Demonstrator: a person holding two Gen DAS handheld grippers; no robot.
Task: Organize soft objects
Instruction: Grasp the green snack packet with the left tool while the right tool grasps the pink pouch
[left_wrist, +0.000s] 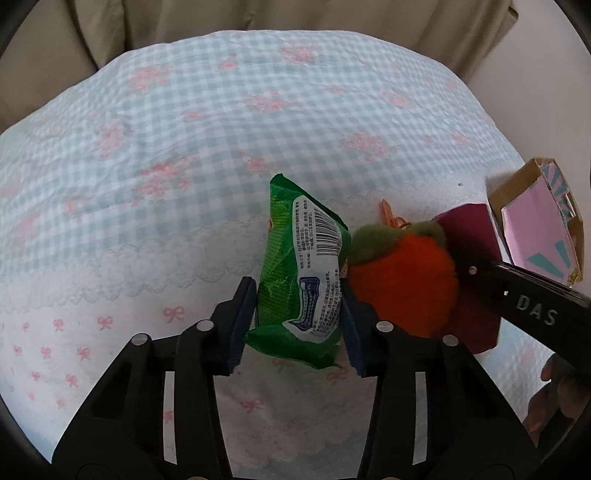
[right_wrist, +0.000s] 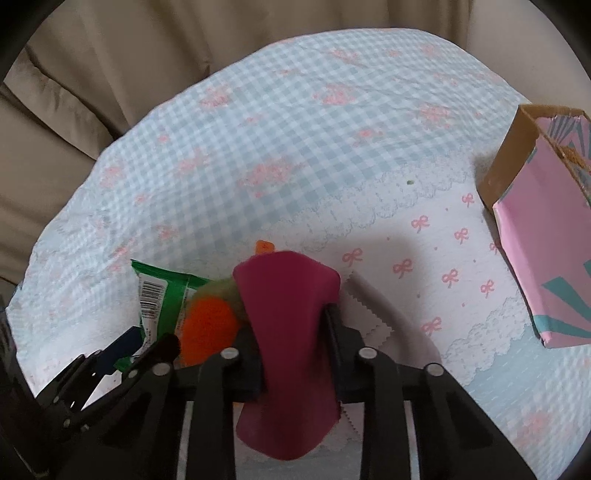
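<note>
The left gripper (left_wrist: 299, 314) gripped a green packet (left_wrist: 304, 273) in its jaws, and the right gripper (right_wrist: 291, 354) clamped a maroon cloth (right_wrist: 288, 332), both above the tabletop (left_wrist: 184, 147). A plush (left_wrist: 402, 284) sat between them. Likely next: carry each to the box (right_wrist: 546, 221).

left gripper (left_wrist: 299, 314): jaws clamped, holding | right gripper (right_wrist: 293, 339): jaws apparently clamped, holding

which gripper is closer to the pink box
Right. The right gripper, shut on the maroon cloth, sits between the pink box and the left gripper holding the green packet.
</note>
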